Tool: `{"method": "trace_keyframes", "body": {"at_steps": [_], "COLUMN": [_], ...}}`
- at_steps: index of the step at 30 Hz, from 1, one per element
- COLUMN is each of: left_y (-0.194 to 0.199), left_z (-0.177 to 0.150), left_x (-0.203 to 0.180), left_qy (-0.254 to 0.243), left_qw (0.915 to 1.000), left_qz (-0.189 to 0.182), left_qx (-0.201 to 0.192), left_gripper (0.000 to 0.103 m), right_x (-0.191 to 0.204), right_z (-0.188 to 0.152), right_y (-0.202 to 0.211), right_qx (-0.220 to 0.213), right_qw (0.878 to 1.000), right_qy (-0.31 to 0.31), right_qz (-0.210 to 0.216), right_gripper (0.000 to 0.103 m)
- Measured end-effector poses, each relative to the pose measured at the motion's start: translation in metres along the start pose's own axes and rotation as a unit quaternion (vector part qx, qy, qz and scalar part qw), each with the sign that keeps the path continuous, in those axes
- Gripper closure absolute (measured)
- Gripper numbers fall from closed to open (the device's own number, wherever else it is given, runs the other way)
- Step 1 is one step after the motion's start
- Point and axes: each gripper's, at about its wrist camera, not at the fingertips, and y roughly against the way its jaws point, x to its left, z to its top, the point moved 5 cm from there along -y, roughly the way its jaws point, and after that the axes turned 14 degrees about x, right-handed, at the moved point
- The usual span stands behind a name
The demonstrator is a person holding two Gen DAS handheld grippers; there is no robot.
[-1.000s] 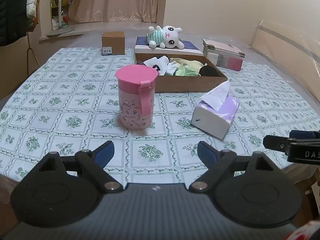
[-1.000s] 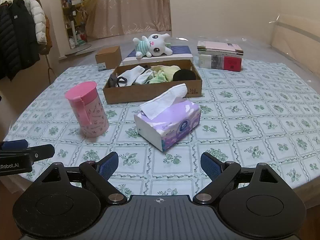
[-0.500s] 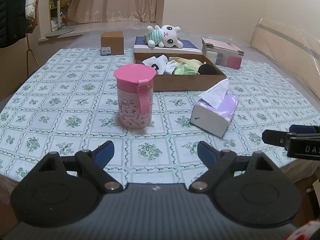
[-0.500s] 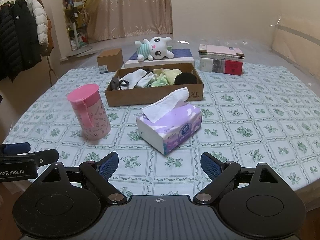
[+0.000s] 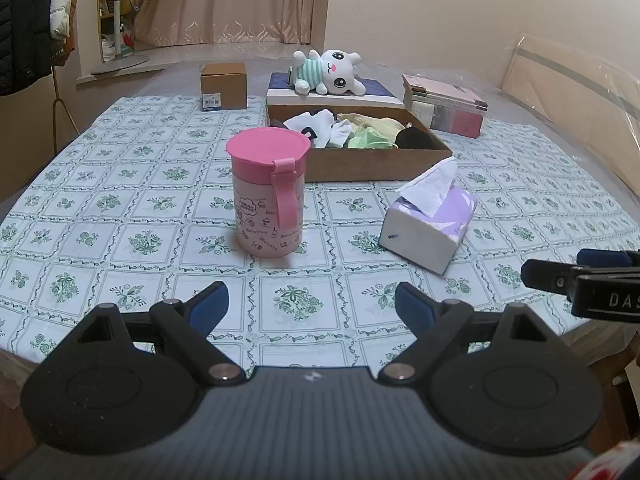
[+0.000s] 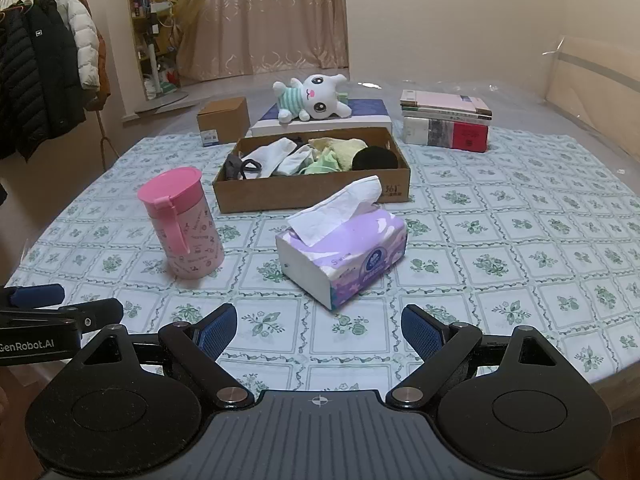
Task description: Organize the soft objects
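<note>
Both of my grippers hang over the near edge of the table with nothing between their blue pads: my left gripper (image 5: 311, 304) has its jaws spread wide, and my right gripper (image 6: 318, 326) stands just as wide, empty too. Each shows at the side of the other's view, near the table edge.

Past my fingers lies the tablecloth (image 6: 500, 264), white with green flower squares. Nearest on it, to the left, stands a pink lidded cup (image 5: 269, 192), upright, its handle toward me. To its right, apart from it, sits a purple tissue pack (image 6: 344, 252) lying at an angle, one white tissue sticking up from its top.

Behind these two sits a shallow cardboard tray (image 6: 312, 192) holding the soft things: white socks (image 6: 276, 156), pale green and yellow cloths (image 6: 336, 152) and a round black piece (image 6: 374, 158), all heaped together.

Beyond the tray a plush bunny (image 6: 312, 98) in a striped shirt lies on its side atop a flat blue-and-white box (image 6: 368, 116). A small brown carton (image 5: 223, 86) stands to the left, a stack of books (image 6: 446, 120) to the right.
</note>
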Motion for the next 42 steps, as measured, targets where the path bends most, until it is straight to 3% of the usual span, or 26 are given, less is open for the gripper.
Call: {"method": "trace_keyframes", "body": {"at_steps": [42], "left_y": [0.0025], "left_z": [0.0026], "left_x": [-0.0008], "left_qy": [0.004], "left_qw": [1.0], "left_qz": [-0.001], "left_qx": [-0.003], "left_gripper": [0.014], "right_x": [0.004], "right_z": [0.0018], "right_y": [-0.0008], "right_qx": [0.0], "right_qw": [1.0], "right_qy": [0.006], "right_qz": [0.0], "right_gripper": [0.014]}}
